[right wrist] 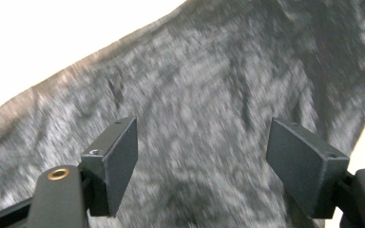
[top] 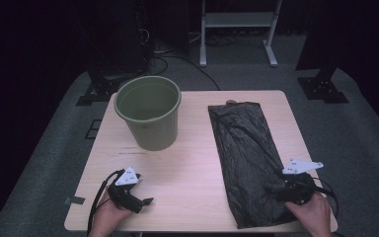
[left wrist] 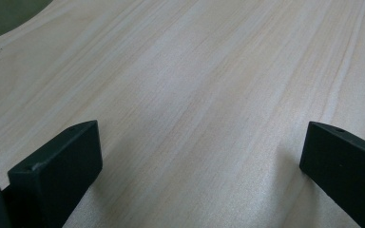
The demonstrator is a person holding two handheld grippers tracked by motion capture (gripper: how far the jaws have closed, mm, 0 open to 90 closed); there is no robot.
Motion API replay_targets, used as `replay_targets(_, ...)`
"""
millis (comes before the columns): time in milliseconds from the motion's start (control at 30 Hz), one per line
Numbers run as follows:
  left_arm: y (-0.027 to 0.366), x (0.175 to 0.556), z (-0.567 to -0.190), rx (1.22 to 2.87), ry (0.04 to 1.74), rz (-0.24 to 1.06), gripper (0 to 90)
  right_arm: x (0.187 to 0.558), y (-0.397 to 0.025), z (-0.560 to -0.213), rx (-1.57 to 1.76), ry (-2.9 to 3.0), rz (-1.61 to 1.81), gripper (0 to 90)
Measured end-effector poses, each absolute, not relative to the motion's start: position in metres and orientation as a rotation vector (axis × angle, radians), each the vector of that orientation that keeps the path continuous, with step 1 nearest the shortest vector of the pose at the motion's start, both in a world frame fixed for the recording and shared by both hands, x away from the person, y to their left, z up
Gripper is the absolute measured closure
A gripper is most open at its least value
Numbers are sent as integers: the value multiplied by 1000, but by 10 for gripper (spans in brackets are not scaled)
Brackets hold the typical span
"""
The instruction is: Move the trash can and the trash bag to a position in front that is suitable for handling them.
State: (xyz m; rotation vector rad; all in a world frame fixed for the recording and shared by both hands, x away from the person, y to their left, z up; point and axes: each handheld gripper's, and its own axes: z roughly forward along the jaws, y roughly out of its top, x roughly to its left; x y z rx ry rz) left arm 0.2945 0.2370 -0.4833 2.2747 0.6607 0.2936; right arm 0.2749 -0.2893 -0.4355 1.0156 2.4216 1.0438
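A black plastic bag lies flat along the right half of the table, its near end at the front edge. A green bucket stands upright at the back left, with nothing visible inside. My right gripper rests over the bag's near right part; in the right gripper view its jaws stand wide apart above the crinkled bag. My left gripper lies on bare wood at the front left, open, nothing between its jaws.
The light wooden table has bare wood between bucket and bag. A bit of grey tape sticks at the front left edge. Beyond the table are a white stand and black stand bases on grey carpet.
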Motion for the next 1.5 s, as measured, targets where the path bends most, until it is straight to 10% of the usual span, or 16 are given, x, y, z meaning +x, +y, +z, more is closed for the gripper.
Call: replay_targets(1500, 239, 296, -460, 2205, 763, 311, 0, 325, -240, -487, 997, 2458, 1055, 58)
